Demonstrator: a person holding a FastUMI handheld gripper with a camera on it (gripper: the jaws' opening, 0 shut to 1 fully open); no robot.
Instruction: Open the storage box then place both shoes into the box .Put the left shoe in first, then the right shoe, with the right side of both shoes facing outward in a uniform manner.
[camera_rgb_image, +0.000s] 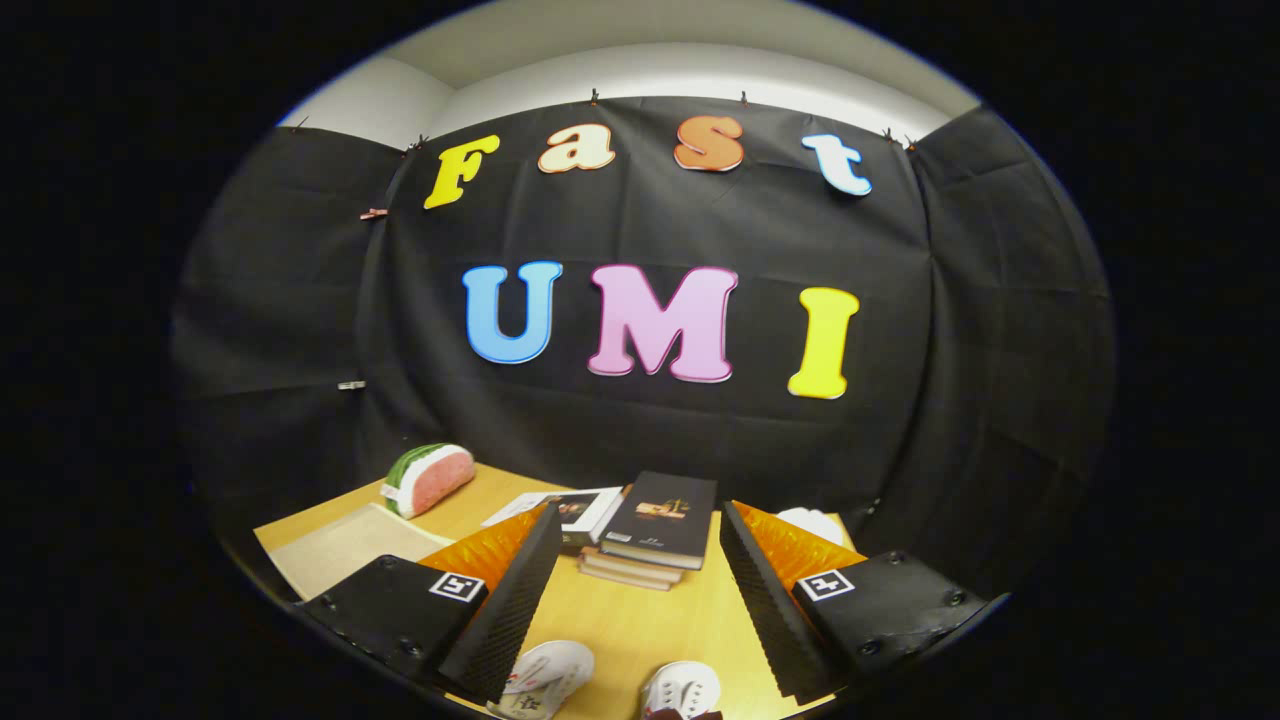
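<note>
Wooden table (640, 625), gripper (635, 590) held above it with jaws wide apart, nothing between them

Black cloth wall stands behind the table. Stack of books (645, 535) lies on the table just ahead of the fingers, a dark-covered one on top, with an open magazine or leaflet (565, 505) touching its left side. Watermelon-slice toy (430, 480) sits well off to the left near the wall, a pale mat (340, 550) on the table in front of it. Two white shoes sit low between the fingers, close under the gripper: left-hand shoe (540, 680) lies tilted with its sole partly showing, right-hand shoe (682, 690) sits just beside it, not touching. Some white object (812, 522) peeks out behind the right finger, can't tell what it is
</note>
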